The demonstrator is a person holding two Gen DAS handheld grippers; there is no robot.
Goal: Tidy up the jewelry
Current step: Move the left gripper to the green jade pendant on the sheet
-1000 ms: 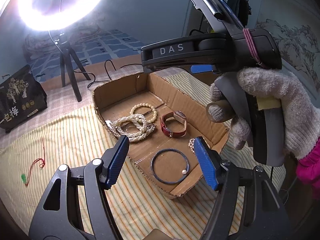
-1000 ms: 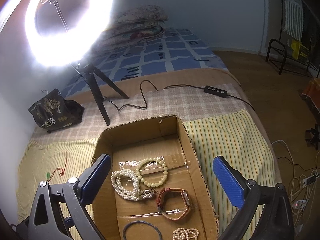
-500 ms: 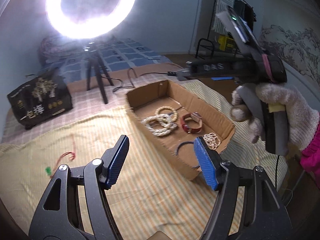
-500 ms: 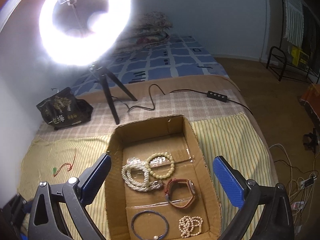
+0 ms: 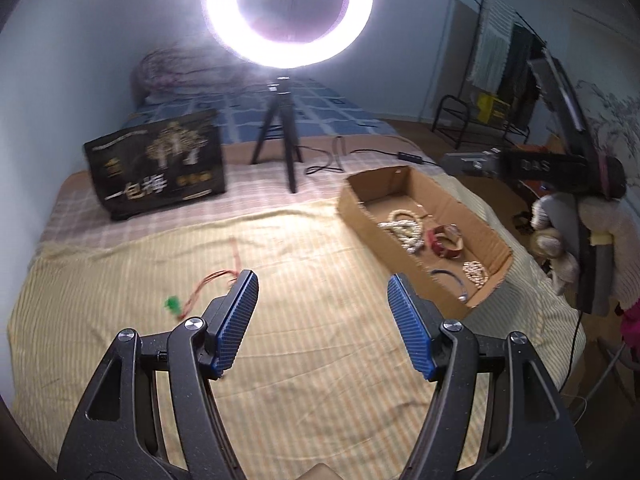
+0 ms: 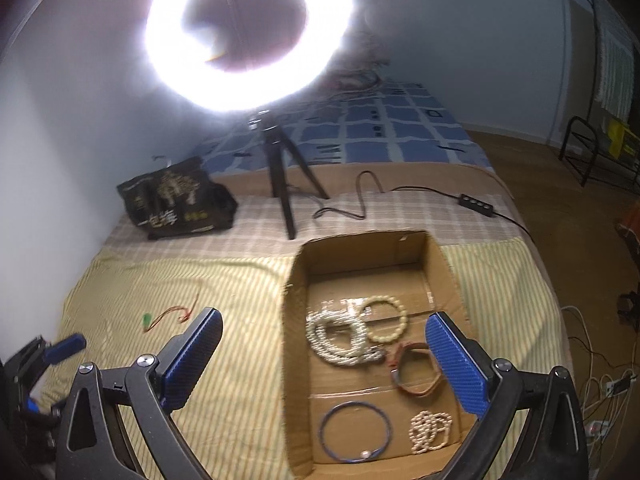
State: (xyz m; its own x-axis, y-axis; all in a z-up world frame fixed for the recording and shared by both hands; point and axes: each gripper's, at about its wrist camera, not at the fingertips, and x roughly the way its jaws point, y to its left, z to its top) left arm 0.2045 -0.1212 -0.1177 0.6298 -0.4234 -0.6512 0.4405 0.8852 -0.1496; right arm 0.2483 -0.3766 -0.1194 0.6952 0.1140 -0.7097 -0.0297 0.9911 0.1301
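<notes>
While tripod [image 6: 285, 184] stands behind box [image 6: 294, 280]

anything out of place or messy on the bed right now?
One stray: a red cord with a green charm lies loose on the yellow striped blanket, left of the shallow cardboard box that holds the other jewelry. Inside, the long white pearl strand sits in a tangled heap.

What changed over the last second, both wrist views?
The left tool swung left off the cardboard box, which now sits to its right; it now faces the striped cloth near the red cord with green bead. The right tool drew back slightly from the box. Both stayed open and empty; the jewelry lies unmoved.
</notes>
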